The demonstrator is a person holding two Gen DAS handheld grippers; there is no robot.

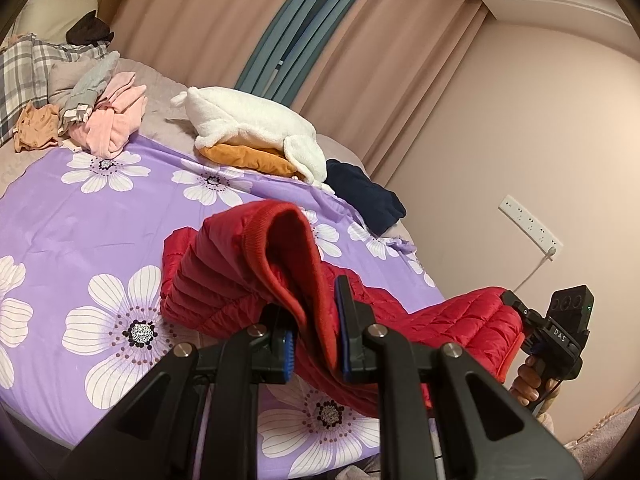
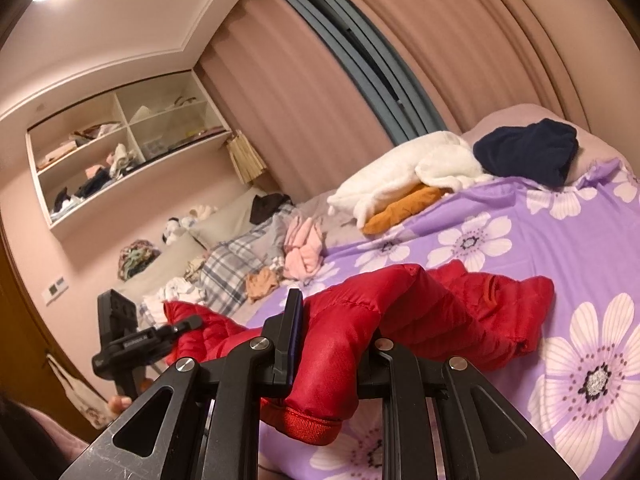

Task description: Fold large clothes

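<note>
Looking along the left gripper point(image 1: 316, 344), we find its jaws clamped on the red jacket point(image 1: 224, 280), which hangs over the floral bedspread point(image 1: 80, 208). From the right view, the right gripper point(image 2: 332, 344) pinches a cuffed sleeve; we judge both corners should be kept level and taut before laying the fold.

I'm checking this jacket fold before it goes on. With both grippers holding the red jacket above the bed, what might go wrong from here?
1. The left gripper pinches only the red jacket at its ribbed edge; slick quilted fabric may slip out.
2. The right gripper clamps a bunched sleeve, so the fold may come out uneven.
3. The hanging part could drag and wrinkle the purple floral sheet.
</note>
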